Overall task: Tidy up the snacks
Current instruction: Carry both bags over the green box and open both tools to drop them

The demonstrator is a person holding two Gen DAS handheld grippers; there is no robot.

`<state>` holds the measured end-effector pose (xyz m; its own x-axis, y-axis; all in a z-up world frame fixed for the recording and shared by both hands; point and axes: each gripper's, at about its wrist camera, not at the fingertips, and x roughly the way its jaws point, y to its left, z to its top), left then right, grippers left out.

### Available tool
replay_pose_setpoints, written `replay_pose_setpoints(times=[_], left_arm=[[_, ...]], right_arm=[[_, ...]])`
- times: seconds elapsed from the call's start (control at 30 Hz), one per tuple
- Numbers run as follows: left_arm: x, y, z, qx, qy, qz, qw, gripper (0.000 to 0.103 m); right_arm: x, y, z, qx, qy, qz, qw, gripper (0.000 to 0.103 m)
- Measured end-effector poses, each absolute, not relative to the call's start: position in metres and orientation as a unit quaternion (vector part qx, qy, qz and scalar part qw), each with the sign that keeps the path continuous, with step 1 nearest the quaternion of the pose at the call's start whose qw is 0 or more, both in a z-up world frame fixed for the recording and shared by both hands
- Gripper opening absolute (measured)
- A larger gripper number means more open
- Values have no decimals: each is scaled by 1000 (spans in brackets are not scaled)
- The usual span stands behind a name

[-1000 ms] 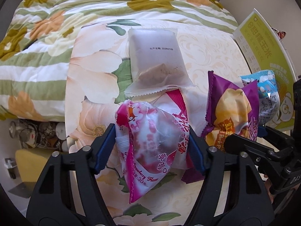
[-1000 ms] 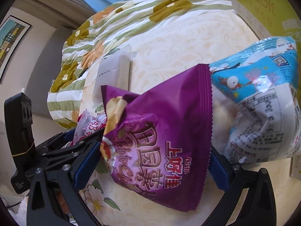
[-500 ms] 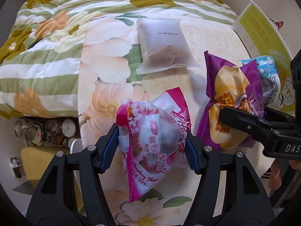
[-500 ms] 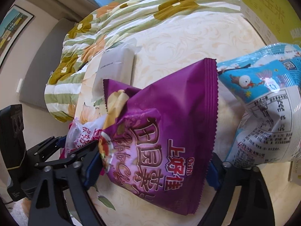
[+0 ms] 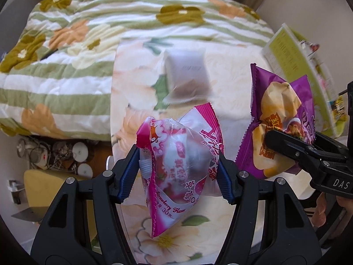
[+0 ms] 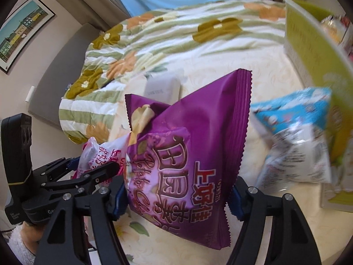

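My left gripper [image 5: 177, 169] is shut on a pink strawberry snack bag [image 5: 187, 137], which hangs above the floral tablecloth [image 5: 132, 88]. The right wrist view shows this bag [image 6: 103, 152] and the left gripper [image 6: 97, 170] at lower left. My right gripper [image 6: 177, 193] has a purple chip bag [image 6: 198, 121] between its blue pads; the jaws are closing and the pads press its sides. The purple bag [image 5: 280, 101] hangs off the table in the right gripper [image 5: 278, 141]. A translucent white packet [image 5: 187, 77] lies flat on the table beyond both.
A blue-and-white snack bag [image 6: 295, 137] lies right of the purple one, against a yellow-green box [image 6: 313, 50] standing at the table's right edge. A floral quilt on a bed [image 5: 66, 55] lies beyond and left. Cables and clutter [image 5: 50, 154] sit on the floor at left.
Both grippers have risen with their bags, so the table and white packet look farther off. The right jaws have narrowed onto the purple bag, which left the table.
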<state>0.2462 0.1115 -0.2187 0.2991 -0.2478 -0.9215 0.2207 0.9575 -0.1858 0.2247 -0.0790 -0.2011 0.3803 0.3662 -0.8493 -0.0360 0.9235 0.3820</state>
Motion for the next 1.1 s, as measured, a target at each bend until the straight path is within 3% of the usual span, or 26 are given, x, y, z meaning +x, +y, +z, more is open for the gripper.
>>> replay_pose_setpoints(times=[0.43,0.97,1.0,1.07,1.1], left_arm=[[251,-9,-102,5,488,-214,846,60],[255,-226,-113,-10,492,-229,840,60],[255,-236,-116,-10,493,-225,840,64],[255,-245,-121,-4,495,-219,841,80],[254,-250,-122,5,495,-211,843,99]], right_arm=[[199,-206,-82,151,461,74,871,68],[202,-394,-62,93,457,65,882,69],[203,-398,-63,91,457,66,882,69],[203,-409,-66,87,458,67,882,69],[203,-412,-68,87,459,67,882,69]])
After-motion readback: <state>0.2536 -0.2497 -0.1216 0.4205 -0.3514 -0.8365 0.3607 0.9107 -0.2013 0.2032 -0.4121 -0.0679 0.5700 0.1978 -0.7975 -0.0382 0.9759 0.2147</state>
